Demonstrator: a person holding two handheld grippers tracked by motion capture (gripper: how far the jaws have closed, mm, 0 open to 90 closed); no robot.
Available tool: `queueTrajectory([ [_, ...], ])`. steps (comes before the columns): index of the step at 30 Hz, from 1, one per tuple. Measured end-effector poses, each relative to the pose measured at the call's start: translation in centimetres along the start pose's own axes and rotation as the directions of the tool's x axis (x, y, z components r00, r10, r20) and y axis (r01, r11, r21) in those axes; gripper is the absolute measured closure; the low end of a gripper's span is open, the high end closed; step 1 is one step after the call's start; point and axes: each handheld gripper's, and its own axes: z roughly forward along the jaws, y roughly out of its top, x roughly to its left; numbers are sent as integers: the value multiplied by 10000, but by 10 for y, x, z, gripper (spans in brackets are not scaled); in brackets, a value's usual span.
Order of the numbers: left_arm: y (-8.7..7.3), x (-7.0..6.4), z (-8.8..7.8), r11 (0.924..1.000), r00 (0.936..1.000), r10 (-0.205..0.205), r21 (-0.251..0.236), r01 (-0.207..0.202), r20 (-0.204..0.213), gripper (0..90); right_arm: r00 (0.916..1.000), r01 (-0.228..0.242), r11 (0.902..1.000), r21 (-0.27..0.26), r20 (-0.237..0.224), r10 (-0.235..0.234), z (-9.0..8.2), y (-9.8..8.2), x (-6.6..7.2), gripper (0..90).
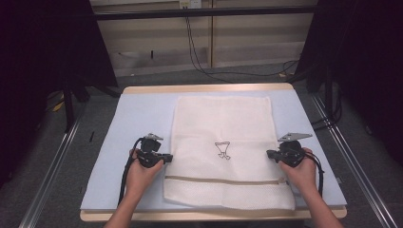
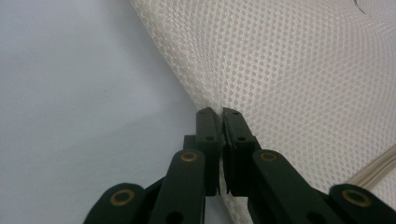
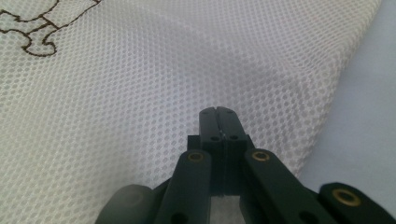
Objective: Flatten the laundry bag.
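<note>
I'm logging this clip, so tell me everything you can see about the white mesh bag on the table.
The mesh laundry bag is cream-white, honeycomb netting, rectangular, lying flat on the pale blue mat. A small dark outline drawing sits near its middle, and a beige zipper band runs across close to the near end. The left claw is shut on its left edge, the right claw on its right edge, with the fabric puckered at the left grip.

High view overhead; gripper views close on mesh bag (image 1: 223, 147).
</note>
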Motion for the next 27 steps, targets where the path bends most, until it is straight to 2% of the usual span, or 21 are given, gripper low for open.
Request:
queueTrajectory([
  [4,-1,0,-2,9999,10000,-80,-143,81,44,866,9997,-49,10000,-52,255,51,2,2,0,882],
  [5,-1,0,-2,9999,10000,-47,-154,47,12,866,9987,-10,9998,-194,510,20,1,2,0,814],
  [7,-1,0,-1,9999,10000,-32,-149,32,15,866,9936,352,9993,-139,1082,-335,-2,0,-1,747],
  [8,-1,0,-1,9999,10000,-30,-152,30,14,865,9929,216,9994,-282,1174,-181,-6,-3,-3,707],
  [9,-1,0,-1,9999,10000,-32,-152,32,13,865,9929,216,9994,-282,1174,-181,-6,-3,-3,707],
  [13,0,1,-2,9999,10000,16,-172,-16,-35,865,9885,-348,9988,-353,1461,396,-13,-6,-9,619],
  [15,0,2,-2,10000,10000,22,-63,-22,-6,865,9892,-556,9984,36,1361,546,-10,-8,-10,607],
  [17,-1,3,-1,10000,10000,-19,-56,19,25,865,9901,-613,9981,-72,1259,617,-7,-10,-9,689],
  [18,-1,3,-1,9999,10000,-98,-135,98,7,865,9925,-541,9985,-115,1091,551,-7,-9,-10,787],
  [20,-1,3,-2,10000,10000,-59,-72,59,2,865,9923,-564,9984,-10,1104,562,-7,-7,-8,851],
  [23,-2,4,-3,9999,9999,-59,-92,58,-103,866,9936,-559,9984,67,984,549,-2,-2,-10,879],
  [26,-4,7,-6,9998,9998,-177,-123,175,-131,866,9934,-645,9979,-65,942,648,3,3,-10,884],
  [27,-5,10,-8,9996,9994,-218,-166,214,-278,865,9943,-607,9980,-178,869,620,5,4,-10,885],
])
